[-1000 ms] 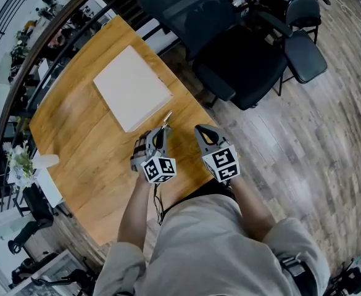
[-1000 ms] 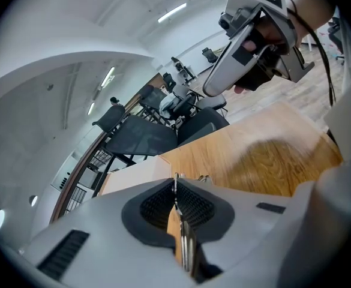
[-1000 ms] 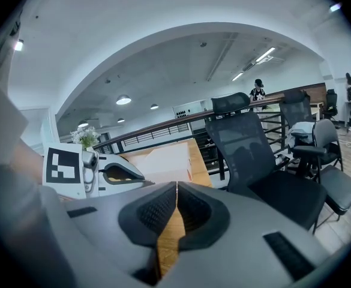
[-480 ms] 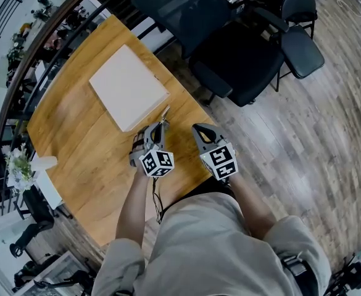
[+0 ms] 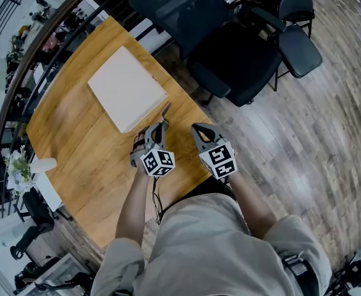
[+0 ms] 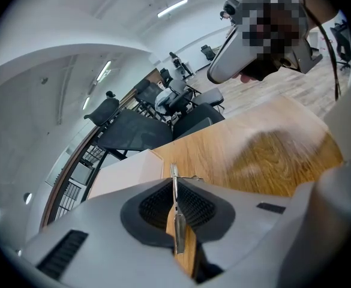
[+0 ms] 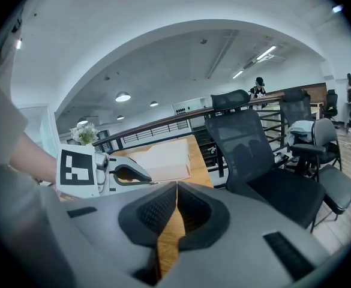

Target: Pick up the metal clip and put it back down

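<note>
The pick-up half looks done. Your left gripper (image 5: 158,130) has its jaws drawn in narrow on the metal clip (image 5: 165,112), which is pinched edge-on between the pads. What's left is to bring it down and let go.

The clip is over the worktop (image 5: 87,159), near the edge that faces the office chair (image 5: 229,60) and just off the closest corner of the white box (image 5: 126,89). I can't say for certain from the head view that it's clear of the wood, but the left gripper view suggests it's raised.

It looks like a slim, flat strip of bright steel, with its far end poking out past the jaw tips.

Your right gripper (image 5: 200,130) has its jaws pressed together on nothing and hovers beside the left at that same edge.
</note>
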